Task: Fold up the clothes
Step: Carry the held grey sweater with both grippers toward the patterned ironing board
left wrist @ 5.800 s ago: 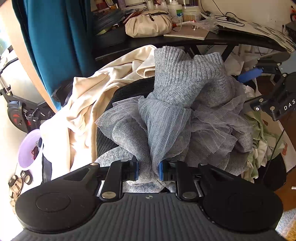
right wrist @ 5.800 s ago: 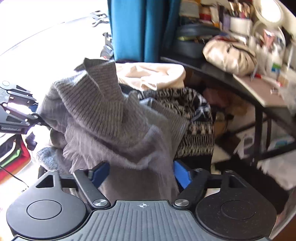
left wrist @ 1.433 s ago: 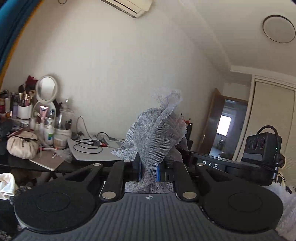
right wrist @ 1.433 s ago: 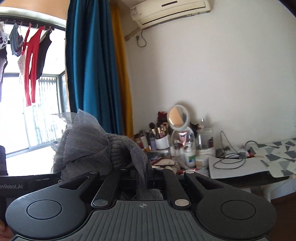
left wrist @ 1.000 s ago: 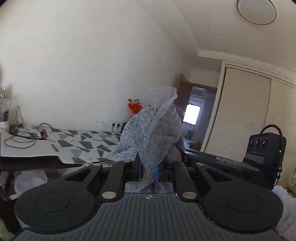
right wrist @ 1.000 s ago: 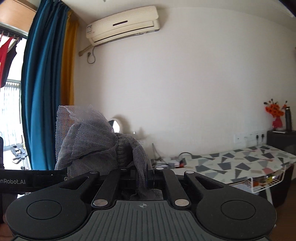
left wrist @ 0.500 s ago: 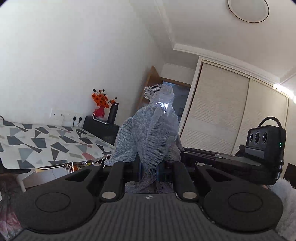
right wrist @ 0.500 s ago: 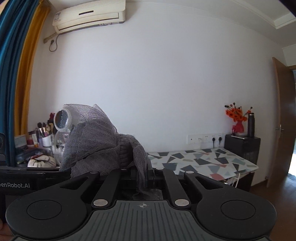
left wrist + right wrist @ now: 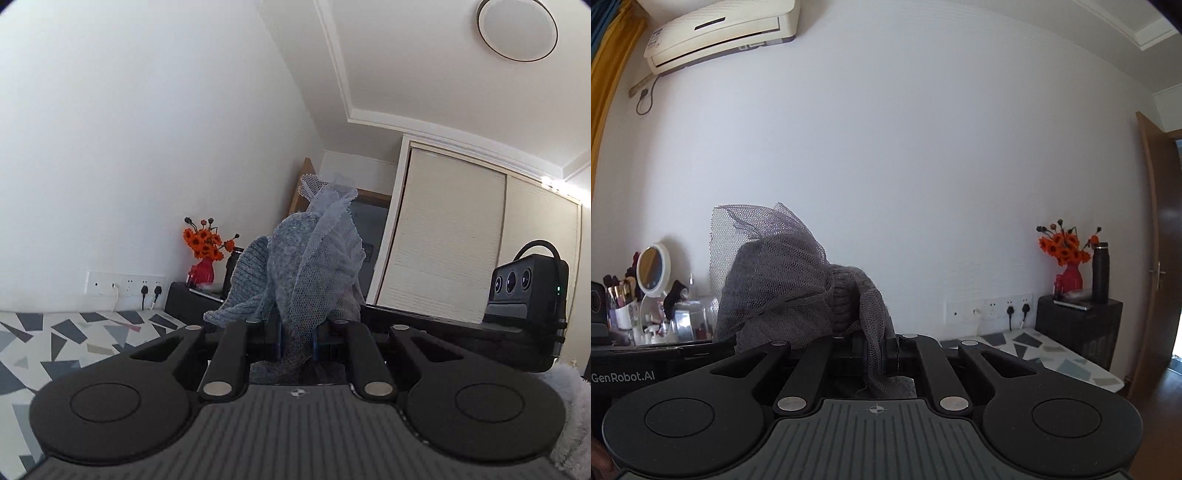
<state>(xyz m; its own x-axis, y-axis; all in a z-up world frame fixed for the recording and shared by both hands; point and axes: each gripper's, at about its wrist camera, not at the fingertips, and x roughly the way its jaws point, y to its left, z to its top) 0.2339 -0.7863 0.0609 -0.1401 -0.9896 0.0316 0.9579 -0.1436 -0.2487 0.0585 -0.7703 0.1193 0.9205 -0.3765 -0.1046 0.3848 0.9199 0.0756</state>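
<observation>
Both views swung rightward past the vanity toward orange flowers (image 9: 1062,245), left tongs (image 9: 297,338) and right tongs (image 9: 873,350) raised level, each clamped narrow on the grey knit-and-mesh garment (image 9: 310,266), bunched frame centre.

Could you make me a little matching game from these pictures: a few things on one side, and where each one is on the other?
Things:
1. grey garment
2. orange flowers
3. air conditioner
4. round mirror

Places:
A. high on the wall
B. on the cluttered table at the left
C. clamped in the left tool and the right tool
D. in a red vase

Pairs: 1-C, 2-D, 3-A, 4-B
</observation>
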